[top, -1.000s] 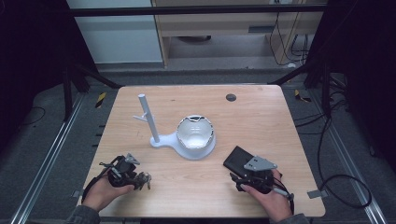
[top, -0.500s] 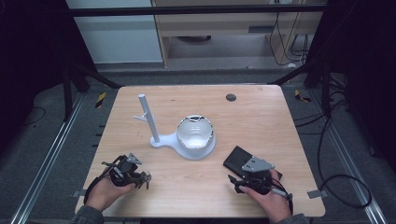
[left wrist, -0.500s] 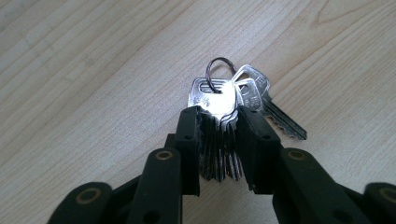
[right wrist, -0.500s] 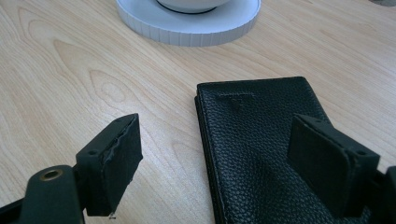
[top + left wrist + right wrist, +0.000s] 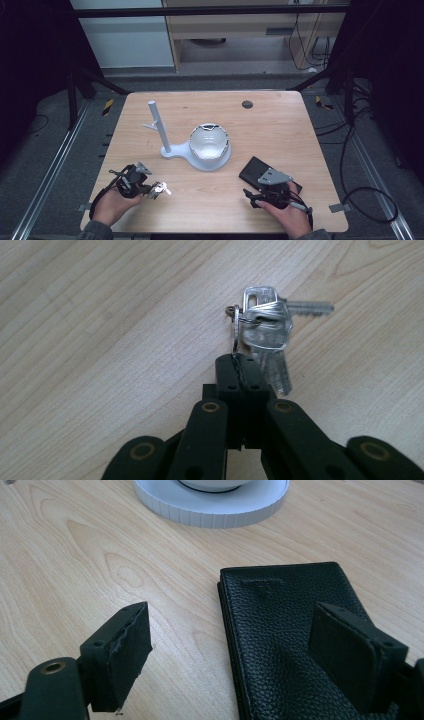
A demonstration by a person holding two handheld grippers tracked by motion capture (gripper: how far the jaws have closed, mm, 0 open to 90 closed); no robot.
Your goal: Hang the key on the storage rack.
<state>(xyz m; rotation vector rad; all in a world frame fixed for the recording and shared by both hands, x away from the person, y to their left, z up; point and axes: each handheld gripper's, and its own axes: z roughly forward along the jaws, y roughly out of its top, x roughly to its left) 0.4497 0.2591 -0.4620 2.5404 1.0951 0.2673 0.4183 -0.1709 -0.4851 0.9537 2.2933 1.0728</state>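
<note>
A bunch of silver keys [image 5: 265,325] lies on the wooden table [image 5: 280,125] at the front left, also seen as a glint [image 5: 161,189]. My left gripper [image 5: 240,362] has just been closing and is now shut on the key ring, pinched at the jaw tips; from above it sits low at the front left [image 5: 150,189]. A black leather wallet [image 5: 290,625] lies flat at the front right [image 5: 252,170]. My right gripper [image 5: 237,630] stands open, one jaw over bare wood and the other above the wallet; from above it shows at the wallet's near side [image 5: 262,189].
A white stand [image 5: 209,142] with a round base holding a white bowl and an upright post [image 5: 159,127] occupies the middle of the table. A small dark disc [image 5: 247,104] lies near the far edge. Cables trail on the floor at the right.
The left gripper's jaws have closed together onto the key ring. Both hands have kept their places, and the right gripper has stayed open over the wallet.
</note>
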